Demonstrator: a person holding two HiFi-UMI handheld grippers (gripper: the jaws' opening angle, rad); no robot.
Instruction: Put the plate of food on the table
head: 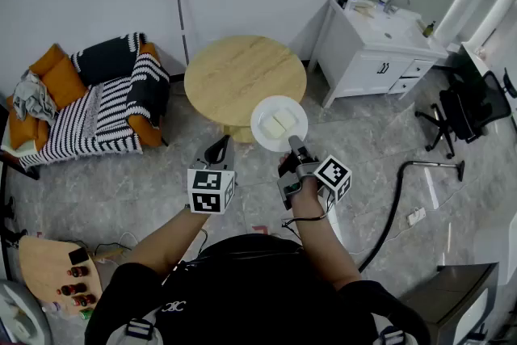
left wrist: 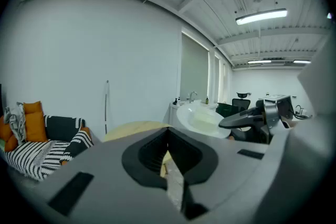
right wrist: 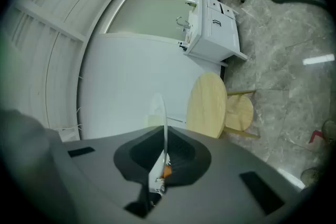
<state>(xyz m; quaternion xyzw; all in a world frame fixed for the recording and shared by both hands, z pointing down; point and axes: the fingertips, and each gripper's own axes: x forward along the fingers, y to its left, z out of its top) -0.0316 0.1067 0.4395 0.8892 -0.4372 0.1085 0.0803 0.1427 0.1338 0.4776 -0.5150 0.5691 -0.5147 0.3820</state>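
Plate of food (head: 262, 115) hangs in the air in the right gripper (head: 293, 143), pinched by its near rim and not resting on anything. In the head view it overlaps the near edge of the round wooden counter (head: 242, 77). The right gripper view shows that counter (right wrist: 207, 105) further ahead and off to one side of the jaws, with grey floor below. There the white plate (right wrist: 160, 113) appears edge-on as a thin pale line running straight out from between the jaws, which are closed tight on its rim.

Two pale yellowish blocks of food (head: 278, 126) lie side by side on the plate, near its middle. From the left gripper view the plate (left wrist: 202, 120) looks level, the pale food sitting on top, and the right gripper (left wrist: 247, 120) reaches in from the right to hold it.

The left gripper (head: 218, 148) hovers just left of the plate, apart from it, pointing towards the counter's near edge. Its jaws are drawn together with only a thin slit between them and hold nothing.

A sofa (head: 105, 105) with a black-and-white striped blanket stands left of the counter, and a white vanity cabinet (head: 376, 52) with a sink basin set in its top stands to the right.
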